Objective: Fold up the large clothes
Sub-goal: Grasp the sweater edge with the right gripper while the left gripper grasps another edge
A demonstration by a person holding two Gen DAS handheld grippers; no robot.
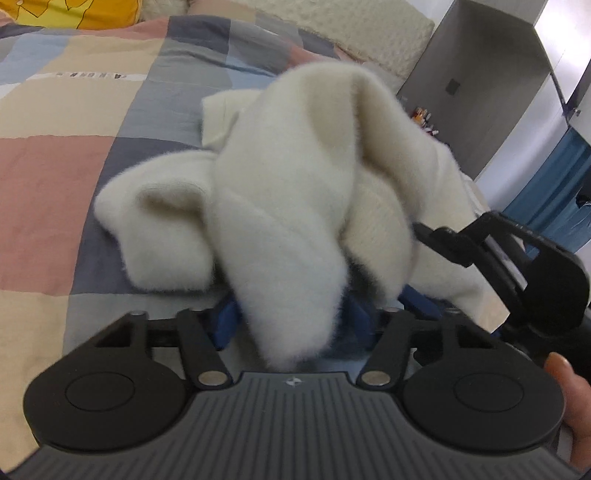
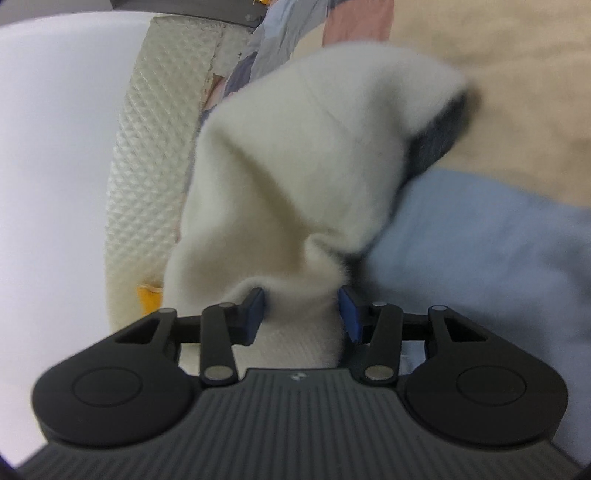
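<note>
A cream fuzzy garment lies bunched on a patchwork bed cover. In the left wrist view my left gripper is shut on a fold of it, and the cloth drapes over the blue pads and hides most of them. The right gripper shows at the right of that view, close beside the garment. In the right wrist view my right gripper is shut on another bunch of the cream garment, with its blue pads pressed on both sides of the cloth.
A cream quilted headboard or mattress edge stands at the left in the right wrist view. A grey cabinet and a blue curtain are beyond the bed's right side. A yellow pillow lies at the far left.
</note>
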